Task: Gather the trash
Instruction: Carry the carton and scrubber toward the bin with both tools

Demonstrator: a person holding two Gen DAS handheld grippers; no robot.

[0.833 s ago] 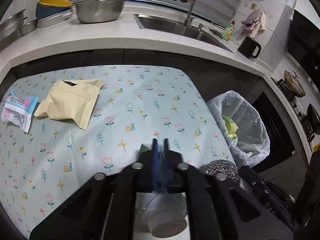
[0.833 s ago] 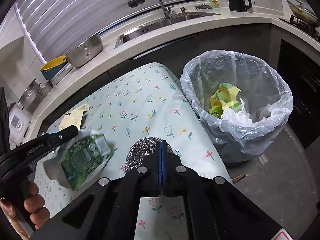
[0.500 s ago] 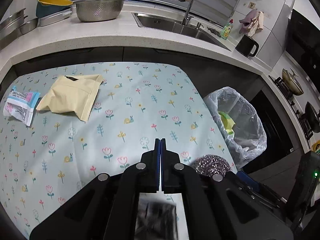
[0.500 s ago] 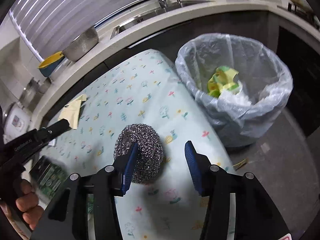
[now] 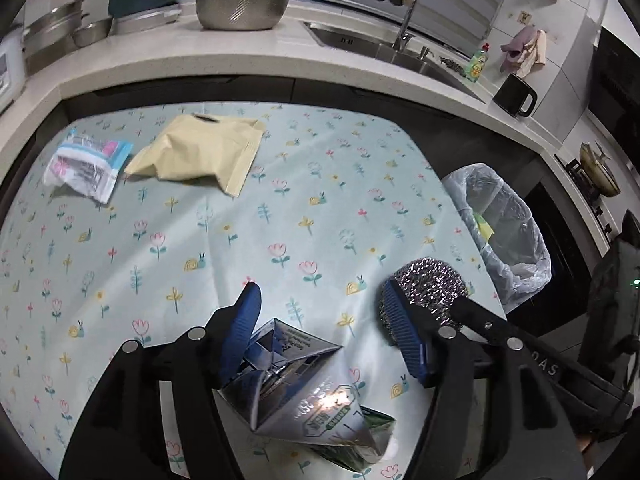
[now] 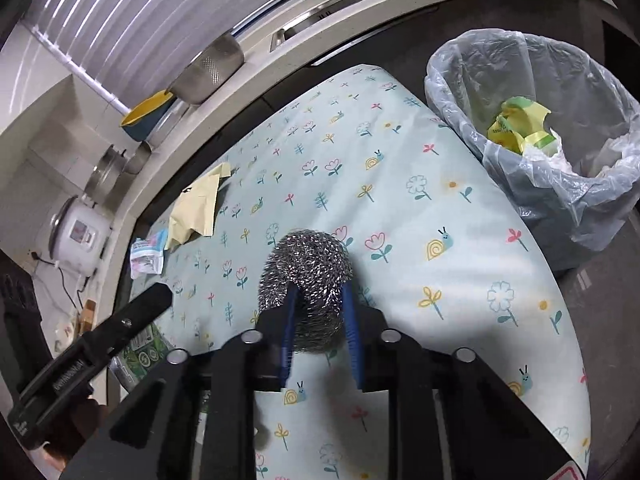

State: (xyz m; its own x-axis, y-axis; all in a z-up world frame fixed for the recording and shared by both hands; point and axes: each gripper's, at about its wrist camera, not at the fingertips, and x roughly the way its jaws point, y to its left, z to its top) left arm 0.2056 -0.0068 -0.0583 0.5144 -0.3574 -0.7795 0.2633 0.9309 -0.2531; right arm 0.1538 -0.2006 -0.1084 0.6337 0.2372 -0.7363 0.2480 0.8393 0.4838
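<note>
On the tabletop, under a floral cloth, the trash sits spread out; the lined bin stands just off the right edge, already holding a yellow-green wrapper. Far left lie a tan pouch and a small pink-and-blue packet, well apart from both tools. Near edge: a crushed silver-green carton lies between the left gripper jaws, which have just been opening and stand wide — pads not pressing it. The right gripper jaws have just been closing and now pinch the steel scourer across its near half. To do this step well: lift the scourer straight up before swinging right, keep the squeeze firm since the wire ball is springy, and release only once fully over the bin mouth — not at its rim.
</note>
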